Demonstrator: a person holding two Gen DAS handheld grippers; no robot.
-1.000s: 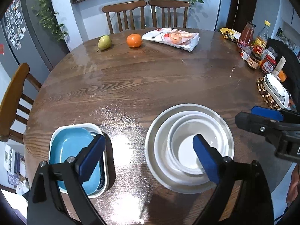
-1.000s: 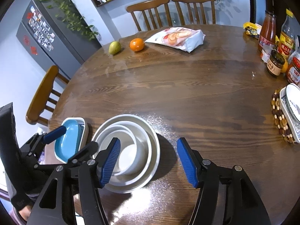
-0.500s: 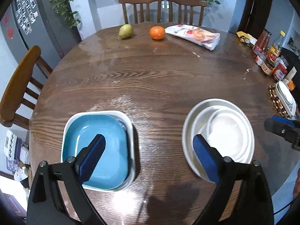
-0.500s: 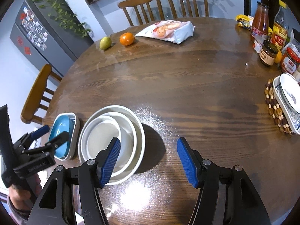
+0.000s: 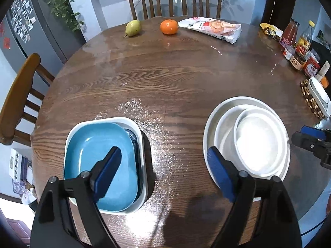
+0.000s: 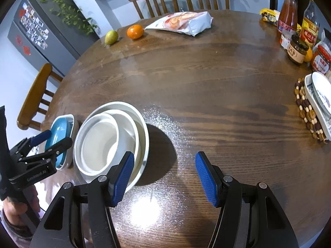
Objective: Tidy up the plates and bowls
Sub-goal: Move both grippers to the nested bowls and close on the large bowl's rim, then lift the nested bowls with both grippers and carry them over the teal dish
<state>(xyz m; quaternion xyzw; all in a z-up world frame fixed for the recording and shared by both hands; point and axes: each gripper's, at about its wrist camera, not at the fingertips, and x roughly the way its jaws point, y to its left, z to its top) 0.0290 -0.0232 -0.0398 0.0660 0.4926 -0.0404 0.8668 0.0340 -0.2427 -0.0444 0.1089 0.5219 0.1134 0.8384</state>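
The left gripper (image 5: 163,169) hangs spread wide and empty between the blue plate (image 5: 99,165) and nested white bowls (image 5: 246,136) on the tabletop (image 5: 175,78); the right gripper (image 6: 164,175), likewise agape, holds nothing beside the bowls.

Bare bench (image 5: 165,82) fills the middle, from my near stacks to the far fruit. Near edge: blue plate in a white dish (image 5: 136,132) on the left, nested white bowls (image 5: 246,101) on the right, an open strip of wood between them. My left claw (image 5: 163,173) hangs over that strip, fingers wide apart. My right claw (image 6: 163,175), likewise spread, has bare wood ahead. Right rim: jars (image 6: 298,49) and a dish on a beaded mat (image 6: 306,111). Far rim: pear (image 5: 133,28), orange (image 5: 169,26), snack bag (image 5: 211,28).
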